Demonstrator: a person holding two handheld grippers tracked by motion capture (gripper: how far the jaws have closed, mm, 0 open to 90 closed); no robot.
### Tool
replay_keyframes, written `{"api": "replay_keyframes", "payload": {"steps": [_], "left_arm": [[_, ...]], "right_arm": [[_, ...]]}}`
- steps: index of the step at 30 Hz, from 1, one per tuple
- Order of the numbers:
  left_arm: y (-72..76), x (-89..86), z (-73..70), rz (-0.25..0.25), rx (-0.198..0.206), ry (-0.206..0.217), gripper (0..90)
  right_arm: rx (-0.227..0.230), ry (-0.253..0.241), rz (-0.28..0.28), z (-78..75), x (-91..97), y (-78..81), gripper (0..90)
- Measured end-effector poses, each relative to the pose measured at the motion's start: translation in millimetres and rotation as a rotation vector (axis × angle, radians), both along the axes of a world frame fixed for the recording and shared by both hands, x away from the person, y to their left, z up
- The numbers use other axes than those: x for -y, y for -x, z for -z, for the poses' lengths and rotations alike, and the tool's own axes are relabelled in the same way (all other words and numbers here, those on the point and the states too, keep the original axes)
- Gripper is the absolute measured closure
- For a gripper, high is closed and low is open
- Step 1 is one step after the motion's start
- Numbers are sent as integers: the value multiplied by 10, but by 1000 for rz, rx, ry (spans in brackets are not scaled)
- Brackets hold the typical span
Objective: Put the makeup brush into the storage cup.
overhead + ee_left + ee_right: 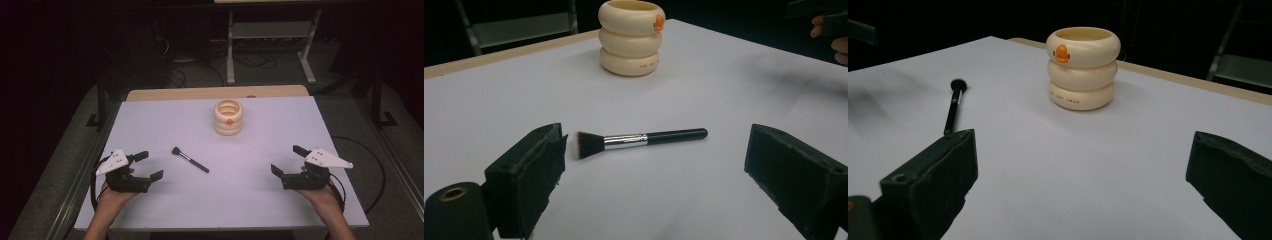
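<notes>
the left tool [146, 165] hovers low over the white counter [260, 200] with its jaws spread wide and nothing between them; the right tool [288, 162] stands the same way, released and empty; the makeup brush [636, 139] lies flat on the counter just ahead of the left tool, its bristle head nearest that tool's left jaw and its black handle running off toward the right jaw; beyond the brush, well ahead of both tools, stands a cream ringed cup [1082, 67] with an orange mark, upright and open at the top; the brush looks light and thin, its handle stiff and smooth enough to roll or slip, its bristles soft; the best hold is probably across the handle beside the metal ferrule, not on the bristles.
</notes>
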State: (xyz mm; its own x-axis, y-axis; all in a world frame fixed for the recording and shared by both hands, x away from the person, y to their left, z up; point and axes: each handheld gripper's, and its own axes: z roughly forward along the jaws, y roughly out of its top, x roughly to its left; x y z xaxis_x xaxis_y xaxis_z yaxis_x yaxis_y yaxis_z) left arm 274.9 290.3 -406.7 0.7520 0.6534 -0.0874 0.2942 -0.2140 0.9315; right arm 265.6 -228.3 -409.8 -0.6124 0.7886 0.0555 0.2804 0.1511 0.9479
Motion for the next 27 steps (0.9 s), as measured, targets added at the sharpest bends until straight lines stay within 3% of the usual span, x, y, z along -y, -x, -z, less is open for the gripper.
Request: {"api": "replay_keyframes", "payload": {"steps": [12,18,27], "left_arm": [[-32,1,-12,8,14,-12,90],[-76,13,-59,9,21,13,90],[-171,57,-96,36,31,-17,91]], "right_arm": [[7,-6,18,-15,21,-26,0],[9,-6,13,-16,16,-14,0],[16,-4,11,-10,5,-34,0]]}}
